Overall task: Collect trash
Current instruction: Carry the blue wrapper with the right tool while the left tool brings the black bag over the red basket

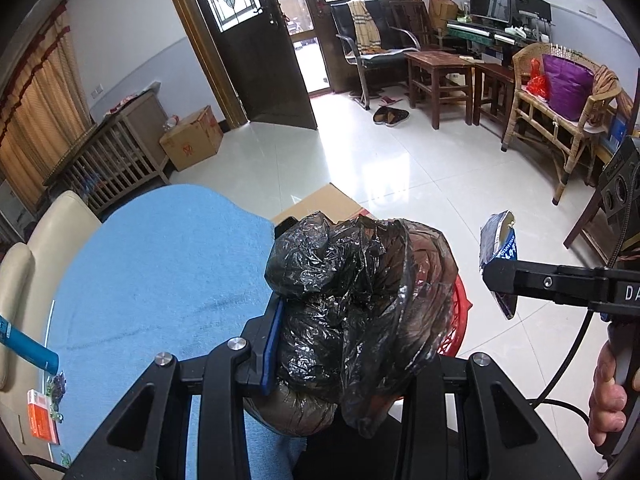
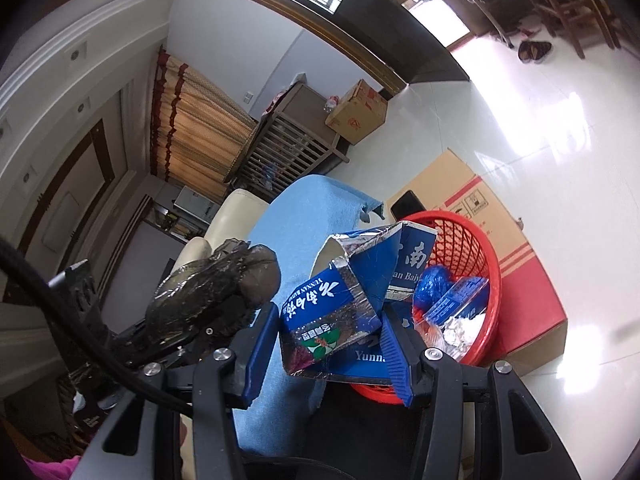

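A crumpled black plastic bag (image 1: 352, 300) fills the left wrist view, and my left gripper (image 1: 352, 320) is shut on it, one blue pad (image 1: 274, 344) pressing its left side. Under it peeks the rim of a red mesh basket (image 1: 458, 320). In the right wrist view my right gripper (image 2: 328, 344) is shut on a torn blue carton (image 2: 340, 300) with a foil lining, held just left of the red basket (image 2: 486, 248). The basket holds blue wrappers and foil (image 2: 456, 312). The right gripper (image 1: 500, 276) and its blue carton (image 1: 498, 240) also show from the left wrist, with the bag (image 2: 216, 292) beside them.
A table under a blue cloth (image 1: 160, 280) lies to the left, with an orange pack (image 1: 40, 416) and a blue tube (image 1: 28, 344) on it. A cream chair (image 1: 20, 280) stands beyond. A flat cardboard box (image 2: 480, 200) lies behind the basket on the glossy tiled floor (image 1: 400, 168).
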Tool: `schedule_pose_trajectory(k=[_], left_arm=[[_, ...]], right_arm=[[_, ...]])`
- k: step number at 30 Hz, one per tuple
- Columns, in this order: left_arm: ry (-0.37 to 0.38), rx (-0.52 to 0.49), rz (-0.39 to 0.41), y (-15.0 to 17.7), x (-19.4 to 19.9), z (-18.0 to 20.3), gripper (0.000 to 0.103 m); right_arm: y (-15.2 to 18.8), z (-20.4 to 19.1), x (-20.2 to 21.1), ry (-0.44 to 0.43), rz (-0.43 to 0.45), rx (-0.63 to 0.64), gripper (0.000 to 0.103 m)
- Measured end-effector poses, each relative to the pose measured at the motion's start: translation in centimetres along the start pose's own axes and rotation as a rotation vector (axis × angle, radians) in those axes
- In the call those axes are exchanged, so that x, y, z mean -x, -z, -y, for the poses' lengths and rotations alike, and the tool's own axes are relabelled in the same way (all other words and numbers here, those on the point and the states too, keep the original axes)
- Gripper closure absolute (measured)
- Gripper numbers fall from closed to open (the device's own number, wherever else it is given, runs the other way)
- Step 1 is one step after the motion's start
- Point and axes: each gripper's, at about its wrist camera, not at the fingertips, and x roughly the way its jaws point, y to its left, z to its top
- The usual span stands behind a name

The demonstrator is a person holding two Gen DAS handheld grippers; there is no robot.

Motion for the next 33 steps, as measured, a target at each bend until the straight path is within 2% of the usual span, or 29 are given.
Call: schedule_pose_trajectory(k=[15, 22, 33], left_arm=[[0.005, -0.005, -0.046, -0.4, -2.6, 1.0, 0.065], [0.003, 0.003, -0.065, -0.2, -3.5, 0.9, 0.065], [0.006, 0.015, -0.077, 0.0, -4.2, 1.0, 0.065]], right_arm=[[-0.1, 2.8, -2.2, -0.056, -0.042, -0.101, 0.048], [-0.2, 3.1, -4.0, -0.057, -0.061, -0.108, 0.048], [0.0, 4.7, -4.5, -0.050, -0.072, -0.151, 0.048]])
